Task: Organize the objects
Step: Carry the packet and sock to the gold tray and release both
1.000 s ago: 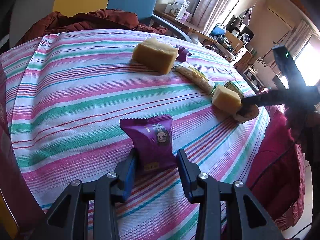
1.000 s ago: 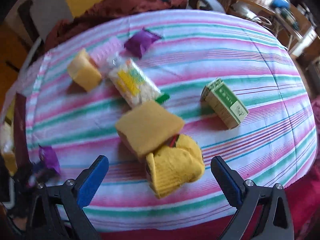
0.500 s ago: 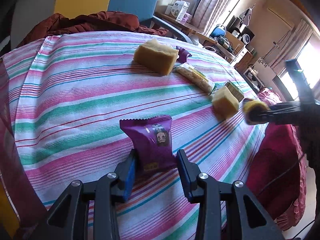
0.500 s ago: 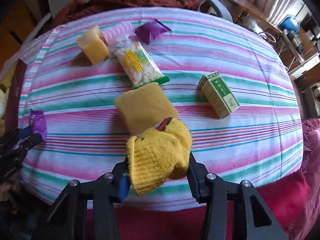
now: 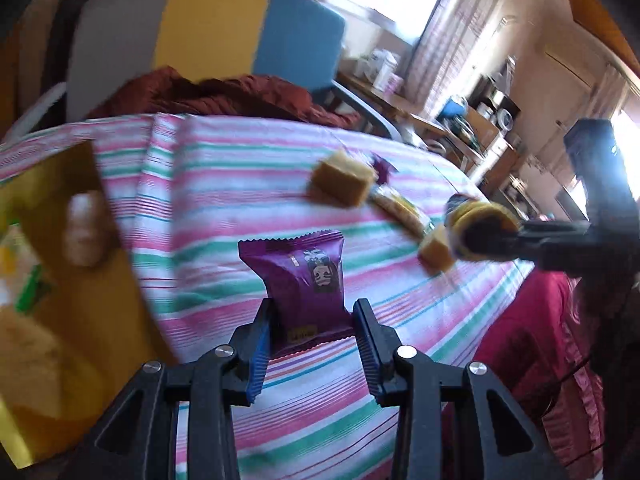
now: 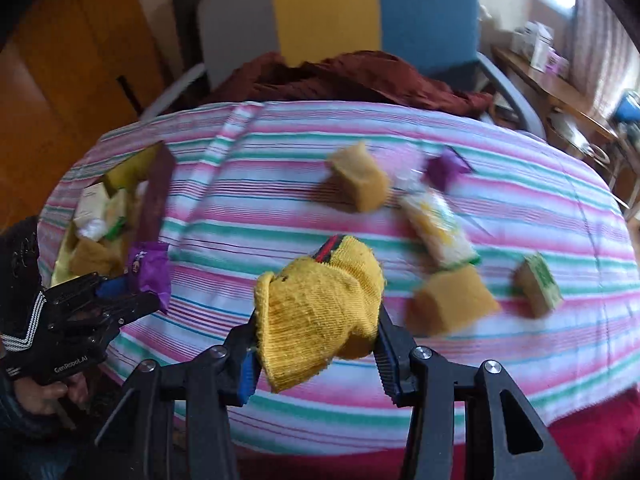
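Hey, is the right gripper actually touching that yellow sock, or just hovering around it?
Touching. In the right wrist view the right gripper has both blue pads pressed into the sides of the yellow sock, which hangs between them, lifted off the striped tablecloth.

A table under a striped cloth (image 6: 304, 184) — pink, green, white and blue bands — fills the foreground. Behind it stands a chair (image 6: 360, 12) with a grey, yellow and blue back, a rumpled rust-red cloth (image 6: 344, 76) heaped on its seat. Wooden panelling (image 6: 68, 36) runs along the left wall. To the right, bright daylight pours through a curtained window (image 5: 384, 0) above a cluttered wooden sideboard (image 5: 404, 100) (its contents too blurred to name). A magenta fabric (image 5: 532, 320) hangs beside the table's near edge.
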